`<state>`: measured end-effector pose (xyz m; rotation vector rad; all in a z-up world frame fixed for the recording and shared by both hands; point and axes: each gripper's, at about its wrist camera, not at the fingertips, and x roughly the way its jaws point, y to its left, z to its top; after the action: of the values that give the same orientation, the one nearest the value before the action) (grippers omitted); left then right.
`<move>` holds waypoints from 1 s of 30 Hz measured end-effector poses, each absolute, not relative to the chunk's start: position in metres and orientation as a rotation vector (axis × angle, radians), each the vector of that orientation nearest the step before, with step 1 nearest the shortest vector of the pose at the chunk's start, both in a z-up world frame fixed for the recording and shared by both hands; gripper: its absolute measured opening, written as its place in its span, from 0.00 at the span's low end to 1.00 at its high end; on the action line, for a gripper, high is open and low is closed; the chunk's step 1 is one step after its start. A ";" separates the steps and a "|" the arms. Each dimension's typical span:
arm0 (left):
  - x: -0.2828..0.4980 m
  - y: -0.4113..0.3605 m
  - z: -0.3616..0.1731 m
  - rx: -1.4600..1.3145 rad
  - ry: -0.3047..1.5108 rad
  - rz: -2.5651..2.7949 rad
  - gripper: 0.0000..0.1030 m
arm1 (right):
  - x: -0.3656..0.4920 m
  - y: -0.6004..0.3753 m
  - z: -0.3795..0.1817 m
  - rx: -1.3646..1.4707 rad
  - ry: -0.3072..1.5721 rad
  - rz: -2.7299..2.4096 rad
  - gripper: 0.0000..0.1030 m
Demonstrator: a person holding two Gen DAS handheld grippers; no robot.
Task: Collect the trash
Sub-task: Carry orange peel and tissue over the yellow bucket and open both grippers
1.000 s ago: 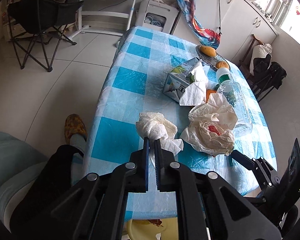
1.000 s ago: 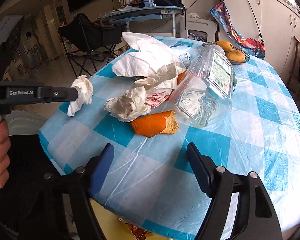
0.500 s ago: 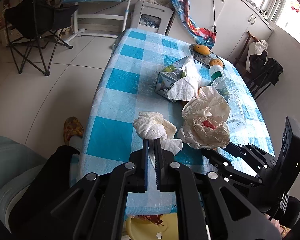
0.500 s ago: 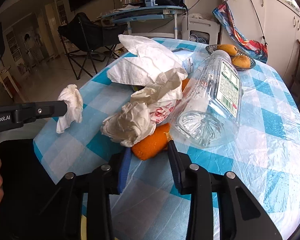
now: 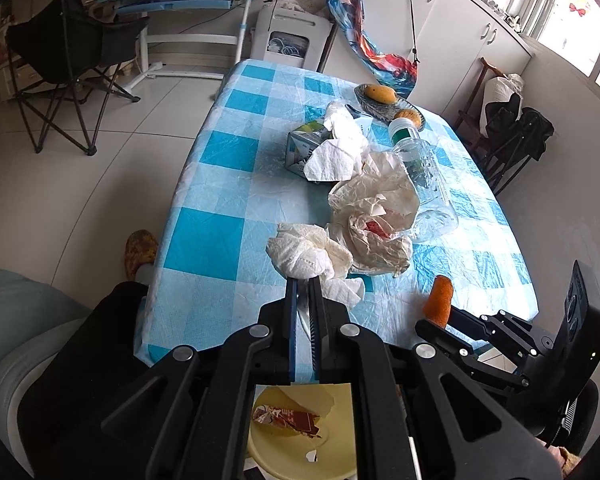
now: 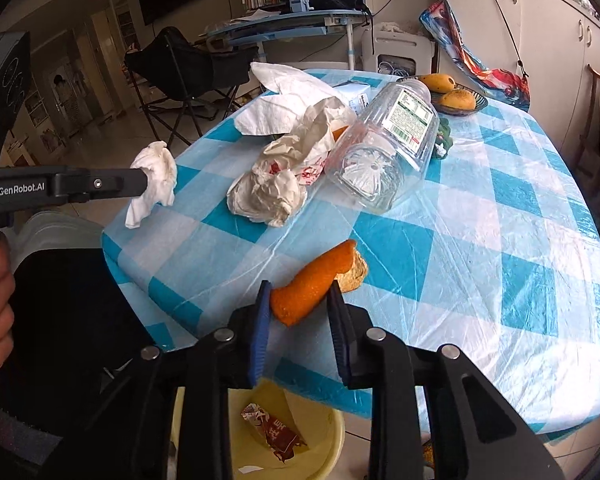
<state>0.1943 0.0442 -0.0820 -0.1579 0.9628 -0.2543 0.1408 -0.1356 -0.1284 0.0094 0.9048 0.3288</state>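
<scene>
Clamping a crumpled tissue (image 5: 306,254), the left claw (image 5: 304,284) hangs over the near edge of the table (image 5: 220,184); its blue pads hide the pinched fold. In the right wrist view that tissue (image 6: 154,178) dangles clear of the cloth. Centre, a paper wrapper (image 5: 376,216) covers part of a clear bottle (image 6: 388,148), whose green cap shows only from the left. Rightward, the right claw (image 6: 296,300) is closing on an orange peel (image 6: 316,280), pads pressing it, lifted off the table. Below, a yellow bin (image 6: 324,432) is largely hidden behind both claws.
</scene>
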 end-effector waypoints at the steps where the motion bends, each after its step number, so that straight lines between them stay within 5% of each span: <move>1: 0.191 0.043 -0.078 -0.157 0.954 -0.257 0.06 | 0.138 -0.135 -0.128 0.014 0.904 0.332 0.27; 27: 0.109 0.051 -0.078 -0.099 0.970 -0.287 0.06 | 0.054 -0.103 -0.127 0.012 0.937 0.511 0.27; 29: 0.105 0.051 -0.073 -0.099 0.958 -0.291 0.06 | 0.052 -0.099 -0.131 0.000 0.957 0.512 0.31; 30: 0.103 0.051 -0.072 -0.097 0.954 -0.291 0.06 | 0.051 -0.098 -0.133 -0.005 0.963 0.512 0.43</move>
<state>0.1033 0.0507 -0.0715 -0.0974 0.9544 -0.2913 0.0515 -0.0979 -0.1326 -0.0053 0.9632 0.5118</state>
